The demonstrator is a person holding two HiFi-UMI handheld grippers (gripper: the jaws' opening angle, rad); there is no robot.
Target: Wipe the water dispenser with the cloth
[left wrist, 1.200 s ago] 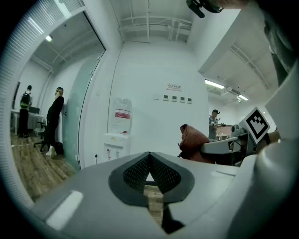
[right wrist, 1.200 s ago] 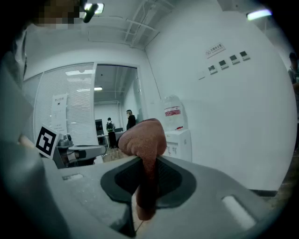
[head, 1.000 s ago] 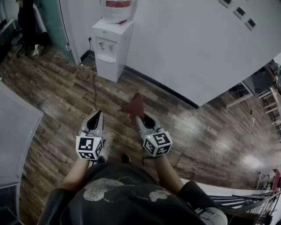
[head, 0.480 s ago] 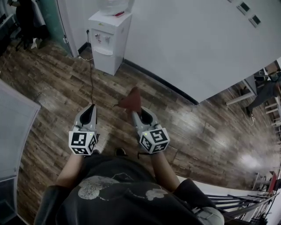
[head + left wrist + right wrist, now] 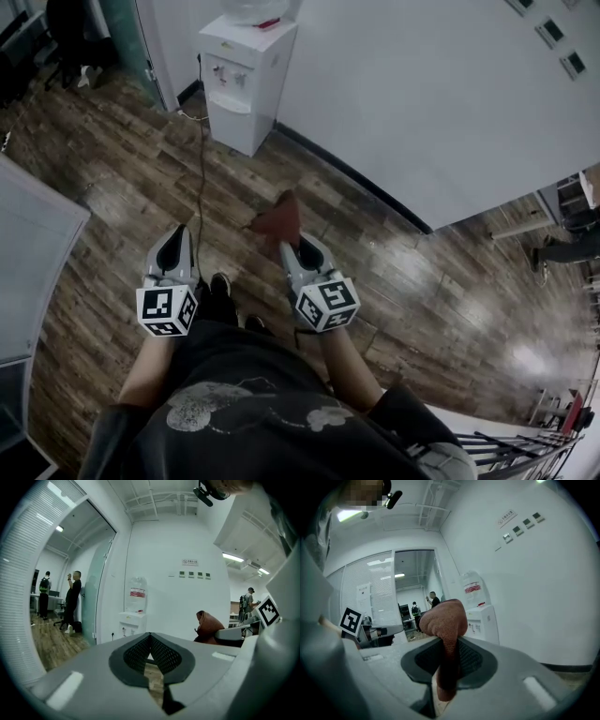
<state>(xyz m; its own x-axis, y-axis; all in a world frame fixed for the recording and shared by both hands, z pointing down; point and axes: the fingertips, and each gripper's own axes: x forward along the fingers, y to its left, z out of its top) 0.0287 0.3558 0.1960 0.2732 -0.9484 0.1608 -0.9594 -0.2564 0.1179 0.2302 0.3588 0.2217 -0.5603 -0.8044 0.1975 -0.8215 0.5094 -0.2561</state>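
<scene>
A white floor-standing water dispenser [image 5: 246, 80] with a bottle on top stands against the white wall, well ahead of me; it shows too in the left gripper view [image 5: 134, 620] and the right gripper view [image 5: 482, 620]. My right gripper [image 5: 286, 246] is shut on a reddish-brown cloth [image 5: 277, 220], which bunches up above its jaws [image 5: 446, 620]. My left gripper [image 5: 178, 232] is shut and holds nothing; its jaws meet [image 5: 150, 654]. Both grippers hang low over the wooden floor, far short of the dispenser.
A black cable [image 5: 201, 159] runs across the wood floor [image 5: 112, 178] from the dispenser's side. A glass partition [image 5: 28, 253] stands at my left. People [image 5: 72, 599] stand in the room beyond the doorway. A metal rack [image 5: 525, 450] is at my lower right.
I have stepped forward; the dispenser sits slightly closer and more central in the head view. Both grippers stay level, the left one drifted a little left and back.
</scene>
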